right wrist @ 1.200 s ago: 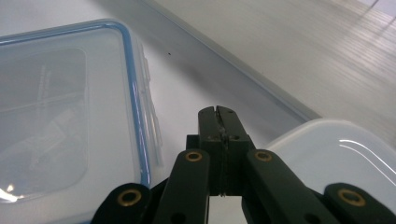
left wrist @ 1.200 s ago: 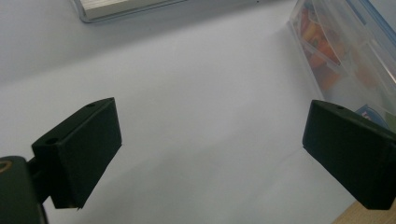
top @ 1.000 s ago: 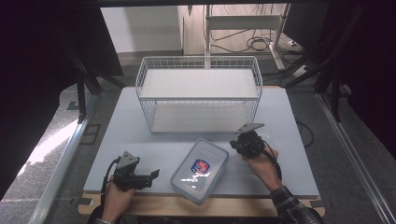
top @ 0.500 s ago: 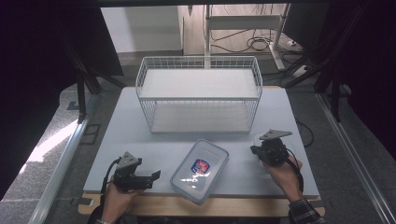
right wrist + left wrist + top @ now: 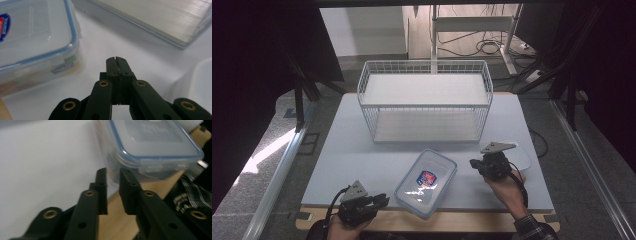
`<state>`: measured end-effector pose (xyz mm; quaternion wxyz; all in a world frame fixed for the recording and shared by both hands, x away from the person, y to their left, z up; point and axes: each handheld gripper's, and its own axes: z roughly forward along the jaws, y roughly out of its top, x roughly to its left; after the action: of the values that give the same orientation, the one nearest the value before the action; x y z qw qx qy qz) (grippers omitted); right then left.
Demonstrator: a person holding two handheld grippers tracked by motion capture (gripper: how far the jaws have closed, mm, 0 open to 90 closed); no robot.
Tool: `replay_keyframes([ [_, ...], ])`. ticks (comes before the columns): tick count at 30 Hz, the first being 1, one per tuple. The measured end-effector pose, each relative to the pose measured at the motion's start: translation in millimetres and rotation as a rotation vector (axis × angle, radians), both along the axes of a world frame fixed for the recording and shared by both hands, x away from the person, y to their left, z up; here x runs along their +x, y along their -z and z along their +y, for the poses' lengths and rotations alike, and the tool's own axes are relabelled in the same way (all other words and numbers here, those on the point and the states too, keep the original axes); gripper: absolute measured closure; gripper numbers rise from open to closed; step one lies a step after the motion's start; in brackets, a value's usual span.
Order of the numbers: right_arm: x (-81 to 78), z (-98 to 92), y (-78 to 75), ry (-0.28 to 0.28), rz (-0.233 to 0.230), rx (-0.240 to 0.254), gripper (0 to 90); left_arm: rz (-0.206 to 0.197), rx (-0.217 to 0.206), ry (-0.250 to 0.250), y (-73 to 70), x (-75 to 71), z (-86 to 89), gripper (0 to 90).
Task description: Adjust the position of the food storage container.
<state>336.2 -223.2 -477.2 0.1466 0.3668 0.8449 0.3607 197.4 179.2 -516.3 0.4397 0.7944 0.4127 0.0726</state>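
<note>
My left gripper (image 5: 382,200): I hold it low at the table's near edge, its jaws aimed at the container's near corner. They have just been closing and now stand at a narrow gap with nothing between them; in the left gripper view the tips (image 5: 113,173) sit just short of the box wall.
My right gripper (image 5: 473,163): I hold it just to the right of the container, jaws pressed flat together on nothing, pointing toward the box; in the right gripper view the tips (image 5: 117,60) hover over bare table.
Container (image 5: 426,182): a clear plastic box with a blue-rimmed lid on, a red and blue label on top, lying skewed on the table between my two grippers, near the front edge.
Table (image 5: 362,150): white board on a wooden edge.
Wire basket (image 5: 424,102): white, standing behind the container, well apart from it.
White dish (image 5: 522,159): just beyond my right gripper.
</note>
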Motion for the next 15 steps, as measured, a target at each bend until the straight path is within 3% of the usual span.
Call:
replay_keyframes([
  [2,1.0,6.5,0.6,-0.008,-0.002,0.004,89.7,0.023,0.008,0.030,3.2,-0.1,-6.8,83.5],
  [7,4.1,18.9,4.2,-0.037,0.001,0.003,89.6,0.055,0.024,0.078,7.3,1.1,-22.2,85.8],
  [12,4.9,29.5,6.6,-0.063,-0.005,-0.009,89.6,0.088,0.057,0.080,12.6,6.0,-33.9,85.4],
  [15,6.9,33.1,8.9,-0.082,0.003,-0.010,89.6,0.095,0.053,0.062,13.1,9.4,-33.8,85.5],
])
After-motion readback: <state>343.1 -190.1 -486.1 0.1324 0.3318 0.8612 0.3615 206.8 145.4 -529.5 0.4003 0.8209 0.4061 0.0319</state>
